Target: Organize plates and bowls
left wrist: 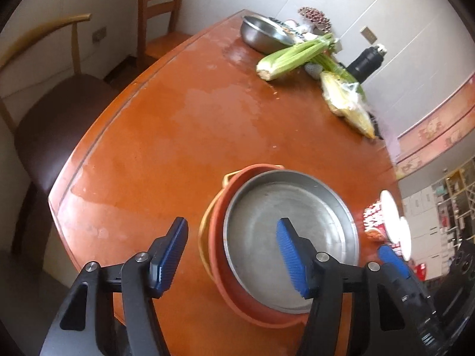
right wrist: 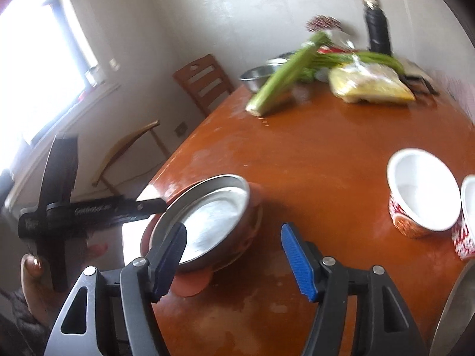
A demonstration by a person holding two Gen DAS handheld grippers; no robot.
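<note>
A steel plate [left wrist: 291,237] lies stacked inside an orange plastic plate [left wrist: 216,237] near the table's front edge. My left gripper [left wrist: 234,252] is open just above this stack, its right finger over the steel plate. The stack also shows in the right wrist view [right wrist: 213,216]. My right gripper [right wrist: 234,255] is open and empty, just right of the stack. Two red-and-white bowls [right wrist: 421,195] stand at the right; they show in the left wrist view [left wrist: 383,216] too. A steel bowl [left wrist: 261,32] stands at the far end.
Celery [left wrist: 294,56], a bag of yellow food [left wrist: 347,103] and a black bottle [left wrist: 366,60] lie at the table's far end. Chairs [left wrist: 44,112] stand left of the orange table [left wrist: 166,124]. Another steel rim [right wrist: 454,311] shows at the lower right.
</note>
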